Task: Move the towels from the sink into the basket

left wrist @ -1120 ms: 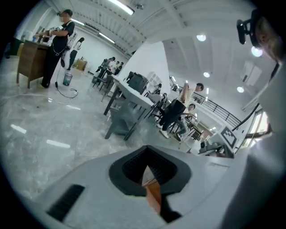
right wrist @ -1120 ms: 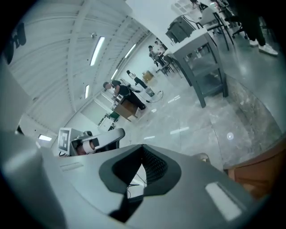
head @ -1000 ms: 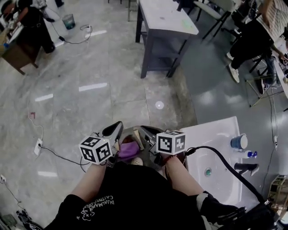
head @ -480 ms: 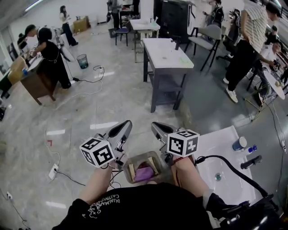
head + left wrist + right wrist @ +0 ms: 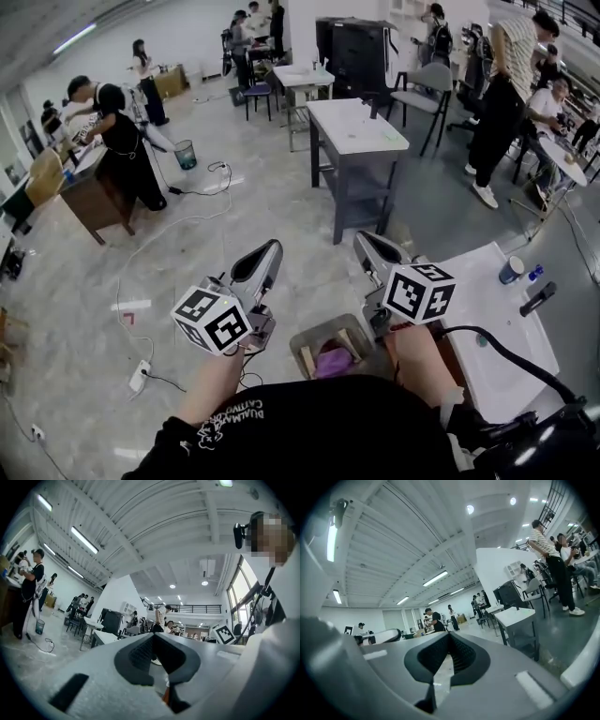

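Note:
A grey basket (image 5: 307, 338) stands on the floor right in front of me, with a purple towel (image 5: 330, 361) lying in it. The white sink (image 5: 502, 323) is to its right; I see no towel in the visible part of the basin. Both grippers are raised above the basket and point out level into the room. The left gripper (image 5: 272, 247) has its jaws together with nothing between them, as the left gripper view shows (image 5: 152, 635). The right gripper (image 5: 364, 240) is likewise shut and empty (image 5: 449, 635).
A blue cup (image 5: 512, 270) and a dark faucet (image 5: 537, 298) sit on the sink's far side. A black cable (image 5: 497, 347) runs across the sink's front. A grey table (image 5: 356, 127) stands ahead, and several people work at desks around the room.
Both grippers have risen from just over the basket and tipped up to point level. The view has lifted, so the basket now sits lower in the frame.

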`<state>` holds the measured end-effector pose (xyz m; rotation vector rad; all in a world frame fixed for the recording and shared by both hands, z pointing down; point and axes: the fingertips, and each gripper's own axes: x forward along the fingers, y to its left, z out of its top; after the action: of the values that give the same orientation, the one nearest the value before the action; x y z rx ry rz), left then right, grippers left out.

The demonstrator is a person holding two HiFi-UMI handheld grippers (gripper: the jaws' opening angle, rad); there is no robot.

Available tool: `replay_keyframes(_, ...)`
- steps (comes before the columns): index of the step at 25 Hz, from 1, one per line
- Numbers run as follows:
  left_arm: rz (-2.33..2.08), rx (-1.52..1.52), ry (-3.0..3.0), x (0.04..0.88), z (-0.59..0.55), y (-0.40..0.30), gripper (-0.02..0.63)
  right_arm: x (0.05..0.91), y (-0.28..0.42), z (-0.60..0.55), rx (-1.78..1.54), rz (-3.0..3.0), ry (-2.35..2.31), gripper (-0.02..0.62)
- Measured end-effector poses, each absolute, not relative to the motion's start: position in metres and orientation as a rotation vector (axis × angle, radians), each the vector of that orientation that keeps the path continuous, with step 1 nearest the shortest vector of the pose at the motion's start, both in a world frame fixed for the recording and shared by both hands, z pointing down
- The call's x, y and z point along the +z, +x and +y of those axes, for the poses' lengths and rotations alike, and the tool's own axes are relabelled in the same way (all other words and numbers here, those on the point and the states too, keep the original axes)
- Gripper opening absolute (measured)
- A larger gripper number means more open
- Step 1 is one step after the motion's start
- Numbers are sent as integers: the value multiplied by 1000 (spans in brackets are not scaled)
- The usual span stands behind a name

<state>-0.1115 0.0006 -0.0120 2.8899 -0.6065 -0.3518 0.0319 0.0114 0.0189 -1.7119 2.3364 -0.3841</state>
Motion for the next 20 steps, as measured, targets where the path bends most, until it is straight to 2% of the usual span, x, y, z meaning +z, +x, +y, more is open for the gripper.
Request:
replay_keyframes(7, -520, -401, 2900, -23, 19, -131, 3, -8, 5, 42, -262, 2308, -1763, 8)
replay_keyframes(20, -439, -392, 2900, -18, 24, -126, 3, 11, 6, 54, -265, 2309, -1919, 8)
